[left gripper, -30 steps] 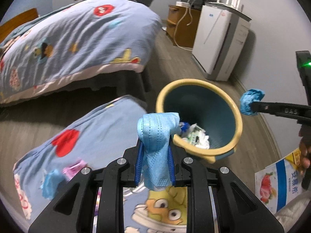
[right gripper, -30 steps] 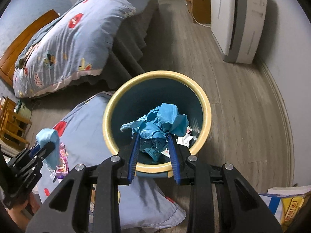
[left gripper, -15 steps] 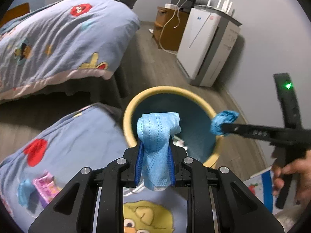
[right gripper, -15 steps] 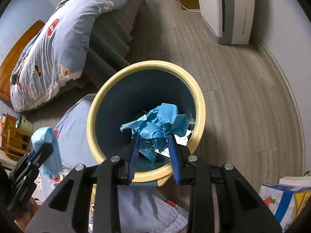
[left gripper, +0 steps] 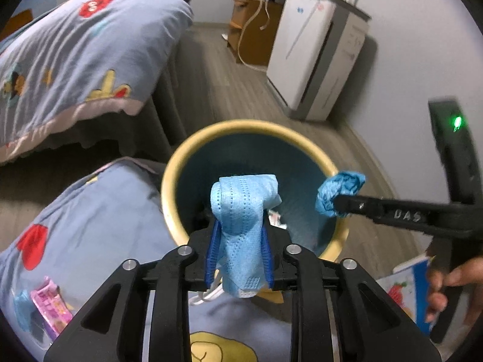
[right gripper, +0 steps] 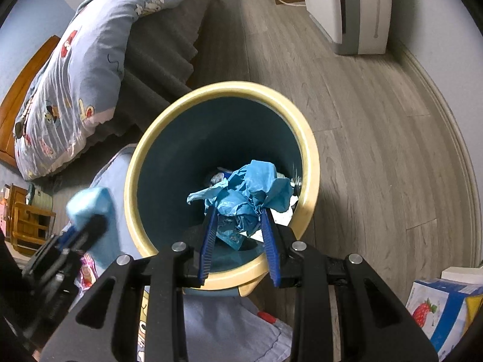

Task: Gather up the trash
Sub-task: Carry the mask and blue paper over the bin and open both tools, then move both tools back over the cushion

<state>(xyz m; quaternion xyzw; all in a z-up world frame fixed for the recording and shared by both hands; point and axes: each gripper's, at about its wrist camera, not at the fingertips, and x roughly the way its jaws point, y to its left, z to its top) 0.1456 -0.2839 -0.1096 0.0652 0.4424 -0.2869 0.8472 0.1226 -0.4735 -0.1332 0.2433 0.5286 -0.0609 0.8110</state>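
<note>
A: Left hand-held gripper point(left gripper: 239, 253) status?

B: Clamped on a folded blue face mask point(left gripper: 241, 229). Jaws have just been opening a little, but the mask sits between the pads and sticks up past the fingertips, white ear loops hanging below. It hangs over the near rim of the trash bin point(left gripper: 172, 181).

A: Right one?

B: Right hand-held gripper point(right gripper: 238, 244) is clenched on a crumpled blue tissue wad point(right gripper: 247, 199). Wad bulges out past the fingertips, right over the bin's mouth, toward its right side.

A: Bin contents?

B: Yellow rim, dark teal inside. White paper scraps at the bottom, mostly hidden behind the wad.

A: Anything else around?

B: In the left wrist view, a pink wrapper point(left gripper: 51, 307) lies on the blue cartoon bedding point(left gripper: 90, 226) at near left, well apart from the bin. Box with a strawberry print point(right gripper: 434, 310) on the floor, near right. White appliance point(left gripper: 314, 57) against the far wall, bed point(left gripper: 75, 45) at far left.

A: Hands?

B: Fingers point(left gripper: 443, 283) of the person's right hand show on that gripper's handle at the right edge.
</note>
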